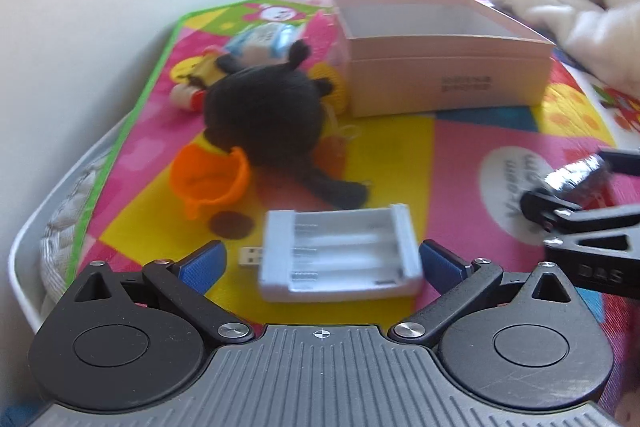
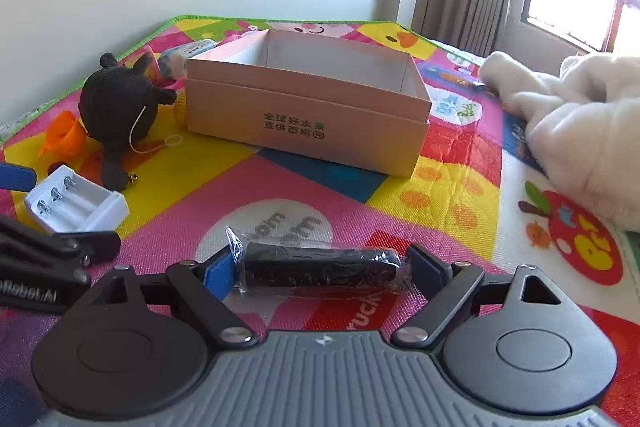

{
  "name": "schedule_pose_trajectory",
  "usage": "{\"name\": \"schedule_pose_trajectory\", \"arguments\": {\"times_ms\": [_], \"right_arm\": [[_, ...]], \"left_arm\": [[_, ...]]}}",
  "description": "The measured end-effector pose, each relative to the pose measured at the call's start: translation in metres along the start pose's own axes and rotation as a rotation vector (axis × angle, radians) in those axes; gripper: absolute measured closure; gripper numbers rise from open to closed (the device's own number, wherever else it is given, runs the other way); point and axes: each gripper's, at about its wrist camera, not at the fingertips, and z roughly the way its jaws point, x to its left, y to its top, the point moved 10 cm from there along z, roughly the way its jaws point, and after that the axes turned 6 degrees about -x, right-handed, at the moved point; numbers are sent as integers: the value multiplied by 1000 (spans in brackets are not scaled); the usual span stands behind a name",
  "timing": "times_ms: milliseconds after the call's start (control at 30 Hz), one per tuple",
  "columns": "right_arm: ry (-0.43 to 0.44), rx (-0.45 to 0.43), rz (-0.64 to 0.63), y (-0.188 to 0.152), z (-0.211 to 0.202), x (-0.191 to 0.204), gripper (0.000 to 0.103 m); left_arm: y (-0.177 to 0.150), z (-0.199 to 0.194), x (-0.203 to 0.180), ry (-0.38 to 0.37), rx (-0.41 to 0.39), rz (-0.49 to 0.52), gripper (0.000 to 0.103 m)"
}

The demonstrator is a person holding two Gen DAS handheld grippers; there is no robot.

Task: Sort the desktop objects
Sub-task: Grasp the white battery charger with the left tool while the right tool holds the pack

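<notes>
Right claw (image 2: 320,269) grips black plastic-wrapped bar (image 2: 320,267) endwise; left claw (image 1: 320,263) gapes — white battery holder (image 1: 340,255) between.

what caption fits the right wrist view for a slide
Right gripper brackets a plastic-wrapped black bar on the play mat, facing the empty pink box.

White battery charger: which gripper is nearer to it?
Left. The left gripper has the white battery charger between its open fingers; the right gripper sits off to the charger's right, around a wrapped black item.
</notes>
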Motion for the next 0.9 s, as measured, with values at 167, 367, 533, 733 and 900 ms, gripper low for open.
{"name": "schedule_pose_trajectory", "arguments": {"times_ms": [167,367,533,733,900], "right_arm": [[6,12,11,-1,4,1,13],[-11,15,0,-2,6,3,11],[-41,15,-18,-1,8,5,8],[-64,14,-32,-1,8,5,5],[-68,20,-22,-2,10,3,3]], "left_arm": [[-1,2,3,-25,-15,-18,0],[-2,-2,-1,-77,-43,-2,8],[-4,-8,-2,-79,-57,4,8],[-9,-14,-6,-104,-61,5,8],[-10,-13,-4,-118,-79,-10,8]]}}
